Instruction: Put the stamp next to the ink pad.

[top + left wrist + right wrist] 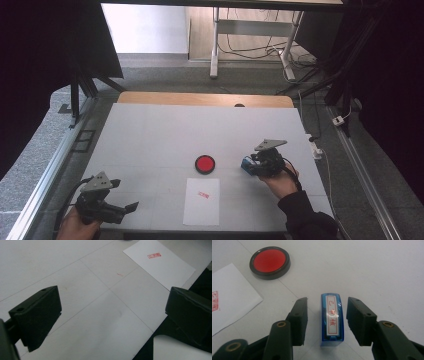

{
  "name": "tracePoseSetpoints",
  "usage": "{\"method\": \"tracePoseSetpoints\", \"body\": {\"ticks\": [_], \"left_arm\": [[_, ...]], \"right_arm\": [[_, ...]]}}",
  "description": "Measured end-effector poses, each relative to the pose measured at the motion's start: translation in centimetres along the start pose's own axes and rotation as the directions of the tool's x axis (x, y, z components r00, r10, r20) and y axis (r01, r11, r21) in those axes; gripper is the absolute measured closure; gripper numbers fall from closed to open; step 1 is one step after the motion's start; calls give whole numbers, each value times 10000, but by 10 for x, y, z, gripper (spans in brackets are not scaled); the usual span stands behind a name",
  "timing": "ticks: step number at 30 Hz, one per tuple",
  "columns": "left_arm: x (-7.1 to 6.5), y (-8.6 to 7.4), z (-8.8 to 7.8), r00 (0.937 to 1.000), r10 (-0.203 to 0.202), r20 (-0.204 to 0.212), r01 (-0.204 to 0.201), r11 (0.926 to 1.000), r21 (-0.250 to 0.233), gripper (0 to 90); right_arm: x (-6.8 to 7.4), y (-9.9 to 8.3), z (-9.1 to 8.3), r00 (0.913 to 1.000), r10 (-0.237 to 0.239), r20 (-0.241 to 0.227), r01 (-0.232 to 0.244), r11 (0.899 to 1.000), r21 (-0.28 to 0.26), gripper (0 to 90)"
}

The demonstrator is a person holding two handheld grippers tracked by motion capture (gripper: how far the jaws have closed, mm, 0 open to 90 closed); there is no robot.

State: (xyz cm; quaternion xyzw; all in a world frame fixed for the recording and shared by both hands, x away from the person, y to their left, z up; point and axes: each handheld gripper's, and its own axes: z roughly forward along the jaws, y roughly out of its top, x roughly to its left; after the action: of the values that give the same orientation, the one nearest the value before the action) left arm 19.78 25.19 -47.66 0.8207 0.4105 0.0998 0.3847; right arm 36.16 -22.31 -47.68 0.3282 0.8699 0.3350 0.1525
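The right gripper (327, 322) is seen with its jaws apart, one on each long side of the stamp (332, 320), and a small gap is left on both sides; the pads are not pressed against it. The stamp is stood on the table (150, 135), label up, between the jaws. In the high view the same stamp (247, 163) is found just right of the ink pad (205, 164) and a little beyond the far right corner of the paper (201, 210).

The stamp is judged to be a small, rigid block of blue plastic: light, stiff, and unlikely to be harmed by a firm squeeze. Its glossy sides may be slippery, so a hold across the two long faces, about halfway up, is thought best; there the pads would be given the most flat surface. A grip near the top edge could let it tip or twist, as it is narrow and tall for its footprint. The inked face underneath should be kept off the table when carried.

A red imprint (215, 301) is already borne by the paper. The ink pad (270, 262) lies open, its red surface exposed.

The left gripper (117, 212) is held near the table's near left corner, its jaws wide apart with nothing between them.
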Motion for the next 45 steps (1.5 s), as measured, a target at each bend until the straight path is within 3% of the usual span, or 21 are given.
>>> {"method": "tracePoseSetpoints", "body": {"ticks": [7, 24, 32, 40, 45], "left_arm": [[0, 0, 0, 10000, -1, -5, 1, 10000, -3, 6], [0, 0, 0, 10000, -7, -42, 6, 10000, -16, 6], [0, -1, 0, 10000, -21, -48, 21, 10000, -3, 6], [0, 0, 0, 10000, -5, -75, 6, 10000, 27, 6], [0, 0, 0, 10000, -7, -71, 7, 10000, 32, 6]], "right_arm": [[4, 2, -3, 10000, -17, 54, 18, 9999, -141, 414], [9, 6, -16, 9990, 430, -135, -439, 9961, -761, 212], [18, 8, -22, 9990, 383, -233, -399, 9966, -727, 122], [22, 7, -34, 9957, 804, -460, -841, 9928, -854, 11], [30, 5, -44, 9970, 679, -361, -715, 9913, -1101, 0]]}}
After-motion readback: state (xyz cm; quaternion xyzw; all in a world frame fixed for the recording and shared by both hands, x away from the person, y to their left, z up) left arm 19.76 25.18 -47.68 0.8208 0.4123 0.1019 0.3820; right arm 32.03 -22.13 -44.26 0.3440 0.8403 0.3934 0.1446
